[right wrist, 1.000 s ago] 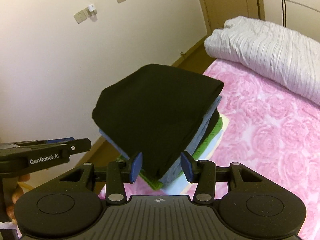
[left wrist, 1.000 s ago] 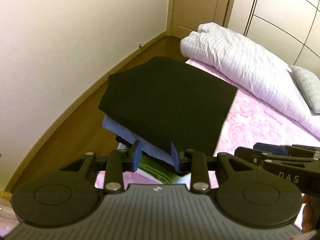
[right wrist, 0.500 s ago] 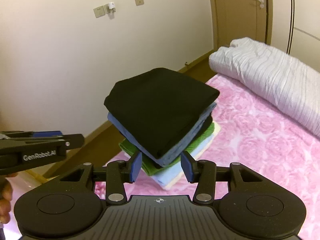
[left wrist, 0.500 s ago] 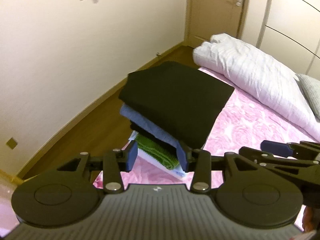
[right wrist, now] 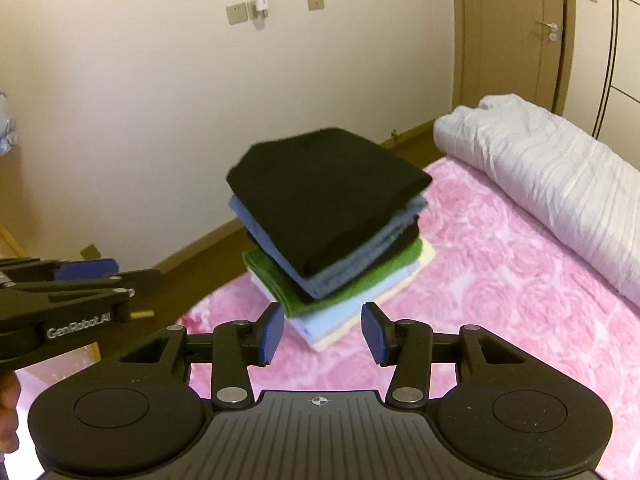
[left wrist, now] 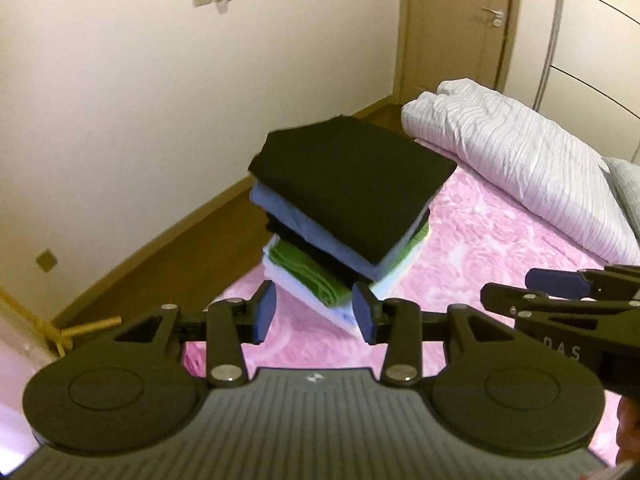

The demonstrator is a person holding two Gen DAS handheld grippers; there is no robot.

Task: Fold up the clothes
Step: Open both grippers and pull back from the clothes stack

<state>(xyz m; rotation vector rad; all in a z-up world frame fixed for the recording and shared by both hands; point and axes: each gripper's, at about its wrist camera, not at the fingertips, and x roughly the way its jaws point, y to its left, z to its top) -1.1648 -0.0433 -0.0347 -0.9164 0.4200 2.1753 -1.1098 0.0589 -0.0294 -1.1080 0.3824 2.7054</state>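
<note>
A stack of folded clothes (left wrist: 340,240) sits on the near corner of the bed, with a black garment (left wrist: 352,184) on top and blue, black, green, pale blue and cream layers beneath. My left gripper (left wrist: 314,316) hovers short of the stack's near edge, its jaws closing slightly with nothing between them. In the right wrist view the same stack (right wrist: 332,248) lies ahead of my right gripper (right wrist: 322,332), which is open and empty. Each gripper shows at the side of the other's view: the right gripper (left wrist: 560,292) and the left gripper (right wrist: 92,276).
The bed carries a pink rose-patterned sheet (right wrist: 500,280). A rolled white striped duvet (left wrist: 520,160) lies along its far side. A strip of wooden floor (left wrist: 180,256) runs between bed and cream wall. A closed door (right wrist: 516,40) stands in the far corner.
Both grippers have drawn back from the stack, which now looks smaller and shows its lower layers. The left jaws stand wider than a second ago.
</note>
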